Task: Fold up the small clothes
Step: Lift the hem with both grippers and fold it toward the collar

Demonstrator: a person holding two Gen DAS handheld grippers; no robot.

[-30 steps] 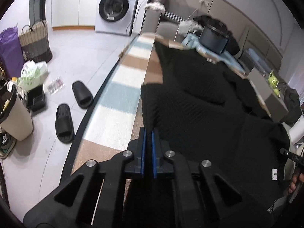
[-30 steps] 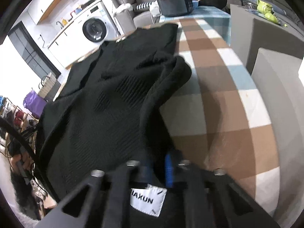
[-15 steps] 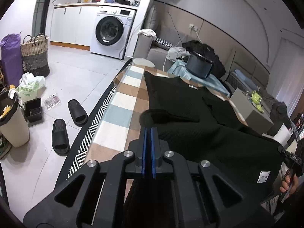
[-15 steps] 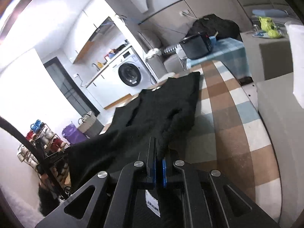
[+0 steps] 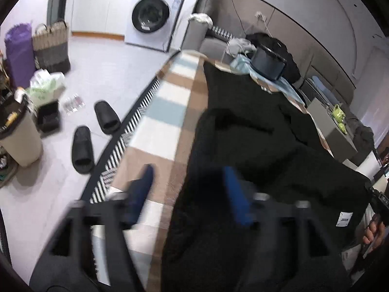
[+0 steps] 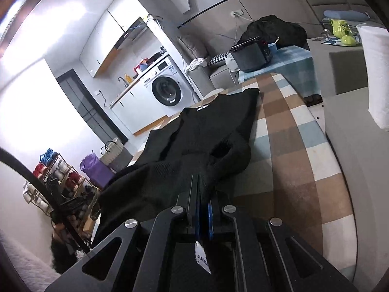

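Across the centre of the left wrist view, the black knitted garment (image 5: pixel 255 146) lay spread on the checked brown-and-blue table (image 5: pixel 165 112), presumably flattened for folding. The left gripper (image 5: pixel 188 189) had just been opening its jaws, wide apart with the cloth's edge loose between them, while the right gripper (image 6: pixel 203 209) had its jaws clamped on the hem, probably to keep it taut.

A checked brown, white and pale-blue cloth-covered table (image 5: pixel 167 112) carried 1 black knitted garment (image 5: pixel 255 146), spread along its length.

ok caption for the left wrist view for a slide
Left tongs, just opened, blurred over the edge of the black garment on the checked cloth.
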